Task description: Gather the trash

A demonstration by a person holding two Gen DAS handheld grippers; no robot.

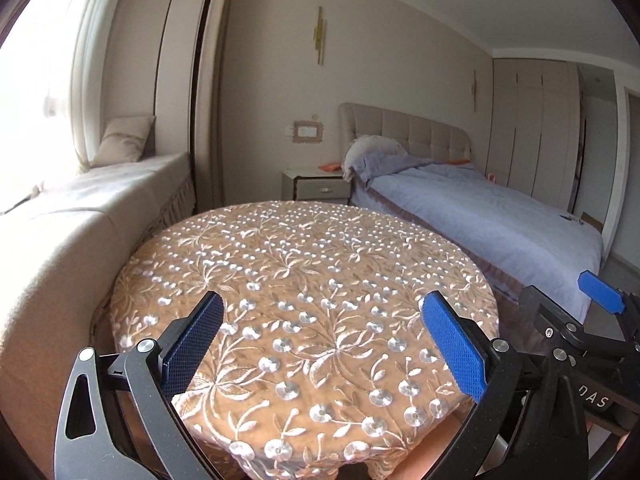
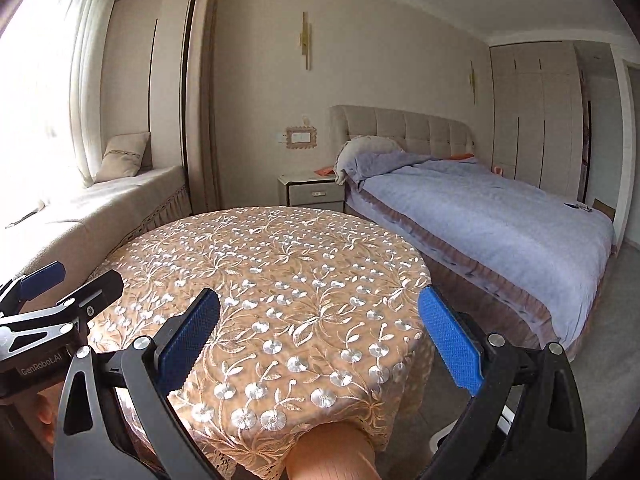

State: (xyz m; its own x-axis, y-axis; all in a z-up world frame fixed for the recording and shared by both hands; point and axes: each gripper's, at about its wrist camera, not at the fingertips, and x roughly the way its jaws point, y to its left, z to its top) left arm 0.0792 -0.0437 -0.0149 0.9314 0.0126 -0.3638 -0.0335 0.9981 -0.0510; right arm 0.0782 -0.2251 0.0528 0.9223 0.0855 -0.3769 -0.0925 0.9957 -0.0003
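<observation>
1. My left gripper [image 1: 322, 344] sits low in the frame of the left wrist view, jaws spread wide with nothing between them, only the embroidered cloth of the round worktop [image 1: 304, 280] showing through the gap.
2. My right gripper [image 2: 320, 340] is the same in its own view: jaws wide apart, holding nothing, poised over the near part of the worktop [image 2: 264, 272].
3. Each gripper shows at the other camera's edge: the right one at lower right of the left wrist view, the left one at lower left of the right wrist view.
4. I cannot see any trash on the worktop from either camera.
5. Upper right of both frames holds a bed [image 1: 480, 208]; a nightstand [image 1: 316, 184] stands beside it, centre frame.
</observation>
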